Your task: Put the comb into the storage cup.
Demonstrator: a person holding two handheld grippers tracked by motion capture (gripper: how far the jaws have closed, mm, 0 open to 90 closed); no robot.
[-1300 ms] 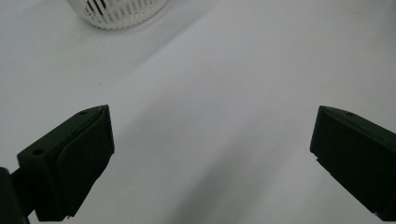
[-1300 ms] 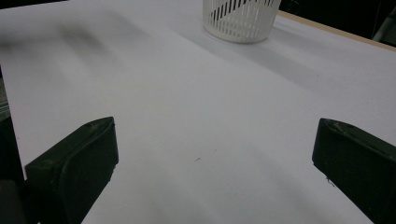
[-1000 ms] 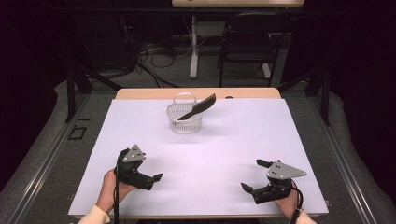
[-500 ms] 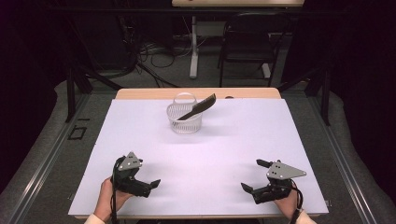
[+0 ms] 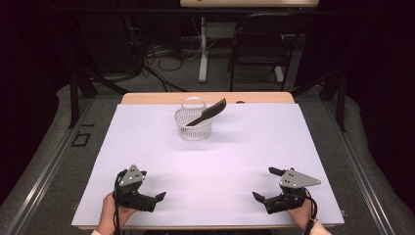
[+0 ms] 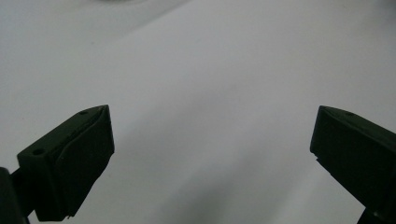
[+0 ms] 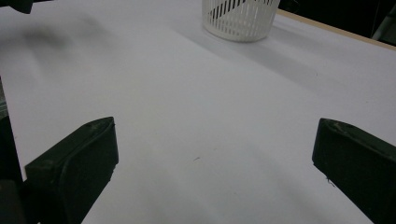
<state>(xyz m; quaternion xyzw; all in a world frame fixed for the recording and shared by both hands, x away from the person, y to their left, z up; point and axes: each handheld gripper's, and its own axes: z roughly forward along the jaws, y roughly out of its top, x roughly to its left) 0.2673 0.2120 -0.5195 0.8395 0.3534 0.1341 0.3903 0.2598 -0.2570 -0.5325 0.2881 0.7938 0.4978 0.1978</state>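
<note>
**Bench inspection: both claws spread wide, basket at far centre**

Surface: the bench is covered by a plain white sheet, with a strip of wood showing along its far edge. Around it the room is dark; a grey floor, loose cables, a white post and a black chair lie beyond the far edge.

Left claw: near the front-left corner, held in a hand, jaws spread wide with nothing between them; the left gripper view shows bare white sheet between the 2 jaws.

Right claw: near the front-right corner, jaws likewise spread wide and empty.

Item: 1 white slotted basket stands upright at far centre, well apart from both claws. A dark, flat tool leans in it, its upper end projecting over the rim to the right. In the right gripper view the basket sits ahead, with open sheet between it and the jaws.
</note>
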